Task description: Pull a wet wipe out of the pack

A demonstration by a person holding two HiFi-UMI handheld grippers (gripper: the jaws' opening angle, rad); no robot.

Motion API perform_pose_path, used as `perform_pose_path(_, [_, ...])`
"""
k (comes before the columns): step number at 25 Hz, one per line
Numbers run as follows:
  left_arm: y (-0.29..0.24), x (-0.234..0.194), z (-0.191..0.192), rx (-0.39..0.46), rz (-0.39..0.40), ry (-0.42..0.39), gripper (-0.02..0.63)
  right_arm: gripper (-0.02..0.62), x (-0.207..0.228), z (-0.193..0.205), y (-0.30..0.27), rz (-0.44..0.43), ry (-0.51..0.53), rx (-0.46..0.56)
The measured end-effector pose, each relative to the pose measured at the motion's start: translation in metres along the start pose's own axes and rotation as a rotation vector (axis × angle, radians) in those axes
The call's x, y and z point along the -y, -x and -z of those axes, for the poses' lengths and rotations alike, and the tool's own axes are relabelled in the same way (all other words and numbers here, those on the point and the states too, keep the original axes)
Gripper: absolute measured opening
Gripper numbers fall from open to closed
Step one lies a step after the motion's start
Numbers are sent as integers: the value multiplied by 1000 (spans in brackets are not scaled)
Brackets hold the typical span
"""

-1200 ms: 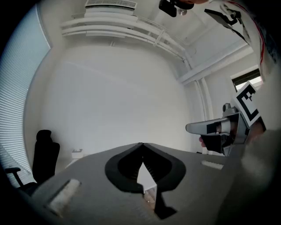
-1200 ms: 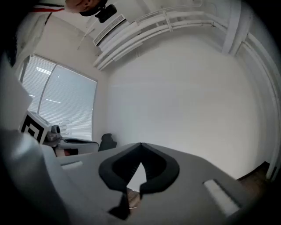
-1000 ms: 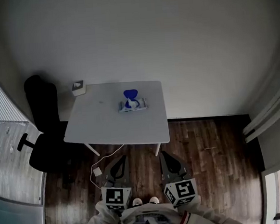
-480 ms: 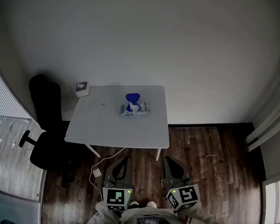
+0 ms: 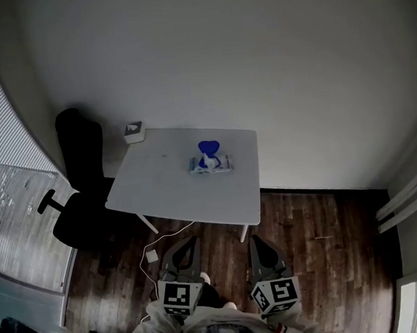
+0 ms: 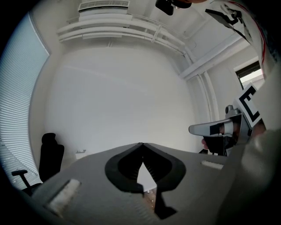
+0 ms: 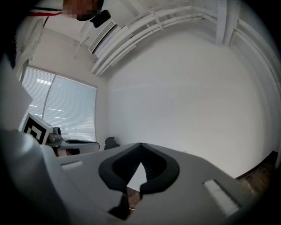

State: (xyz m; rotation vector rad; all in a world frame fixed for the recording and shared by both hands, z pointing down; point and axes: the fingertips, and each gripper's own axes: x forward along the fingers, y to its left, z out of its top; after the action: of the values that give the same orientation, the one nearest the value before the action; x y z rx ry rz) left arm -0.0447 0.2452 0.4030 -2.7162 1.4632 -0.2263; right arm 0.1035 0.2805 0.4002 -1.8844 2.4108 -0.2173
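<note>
The wet wipe pack point(image 5: 211, 163) lies on the white table point(image 5: 169, 194), its blue lid point(image 5: 208, 148) flipped up and a white wipe poking out. Both grippers are held low over the wooden floor, well short of the table and apart from the pack. My left gripper point(image 5: 193, 240) is shut with nothing in it, its tips meeting in the left gripper view point(image 6: 141, 144). My right gripper point(image 5: 254, 239) is shut and empty too, jaws touching in the right gripper view point(image 7: 140, 144). The pack does not show in either gripper view.
A black office chair point(image 5: 81, 197) stands at the table's left. A small white box point(image 5: 134, 131) sits by the table's far left corner. A white cable and plug point(image 5: 151, 254) lie on the dark wood floor point(image 5: 324, 261). A plain wall rises behind the table.
The view has shifted, so the table and pack sit slightly further right and lower. Both grippers stay shut at the bottom of the picture.
</note>
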Motion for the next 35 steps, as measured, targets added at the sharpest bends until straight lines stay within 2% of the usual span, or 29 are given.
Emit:
perform_pose_path(9, [-25,-26,13,-9,-8,18,0,5,9,14,-30,20,-3,-37])
perform_pose_path(19, [-81,-76,27,-17,0,38,0,5,18,21,-107,38,11,-69])
perform_pose_path(35, [-171,-156,38,-43,87,72,0,5,18,26,-221,126,41,-109])
